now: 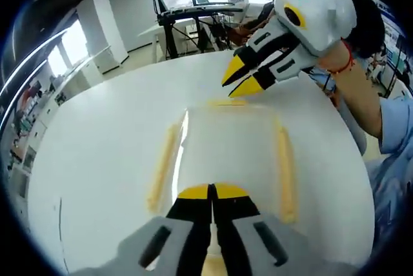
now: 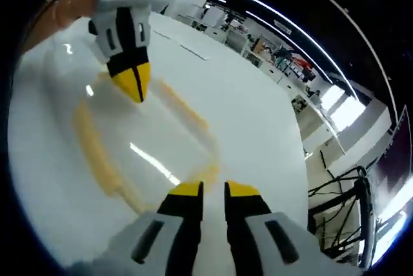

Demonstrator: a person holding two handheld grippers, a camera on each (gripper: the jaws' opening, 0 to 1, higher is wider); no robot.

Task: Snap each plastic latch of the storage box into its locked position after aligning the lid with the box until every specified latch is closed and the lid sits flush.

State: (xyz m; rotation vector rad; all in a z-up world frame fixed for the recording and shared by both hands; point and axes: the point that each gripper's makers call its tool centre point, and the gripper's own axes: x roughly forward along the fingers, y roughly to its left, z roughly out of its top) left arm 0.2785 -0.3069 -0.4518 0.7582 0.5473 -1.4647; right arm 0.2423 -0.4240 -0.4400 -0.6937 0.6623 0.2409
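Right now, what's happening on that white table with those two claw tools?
A person holds a yellow-tipped gripper in each hand over a clear plastic storage box lid with pale yellow latches on a white table. The left gripper is shut at the near edge; the right gripper, slightly open, hovers at the opposite edge.

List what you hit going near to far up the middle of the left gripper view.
Left tool, jaws together → storage box lid with yellow latches along its sides → far yellow latch → right tool, jaws slightly apart → white table → keyboard stand.
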